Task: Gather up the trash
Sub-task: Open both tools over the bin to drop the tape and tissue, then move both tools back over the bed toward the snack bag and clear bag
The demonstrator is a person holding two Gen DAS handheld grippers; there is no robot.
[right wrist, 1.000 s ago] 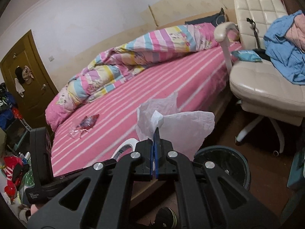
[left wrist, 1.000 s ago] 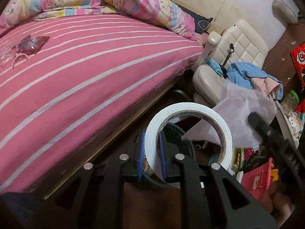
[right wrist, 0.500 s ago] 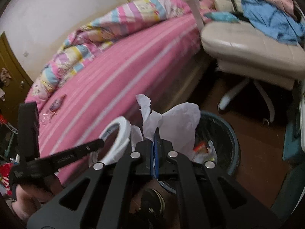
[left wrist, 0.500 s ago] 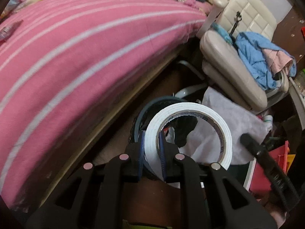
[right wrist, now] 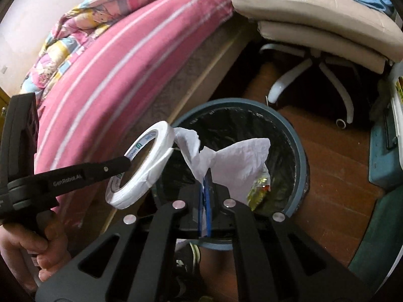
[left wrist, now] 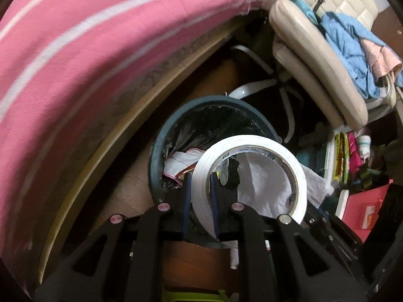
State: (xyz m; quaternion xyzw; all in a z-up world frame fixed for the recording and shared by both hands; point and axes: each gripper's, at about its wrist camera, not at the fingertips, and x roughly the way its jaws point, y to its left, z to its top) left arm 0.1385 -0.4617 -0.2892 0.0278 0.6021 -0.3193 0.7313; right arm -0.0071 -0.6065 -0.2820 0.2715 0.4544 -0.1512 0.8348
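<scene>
"GenRoboLAL" in white on the left claw (right wrist: pixel 126 166), tape core print unreadable

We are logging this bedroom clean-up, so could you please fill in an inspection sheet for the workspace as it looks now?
Surface: brown wood floor beside the bed.
Job's things: tape roll, tissue, both over the lined bin, which holds rubbish.
Clutter: books and boxes on the floor.
Grippers: left gripper shut on tape roll; right gripper shut on tissue.
Cables: nothing seen.
Surroundings: chair with clothes.

Tape roll (left wrist: pixel 248 176) and tissue (right wrist: pixel 234 161), formerly above the bed, now lower over the bin (right wrist: pixel 297 146)
</scene>
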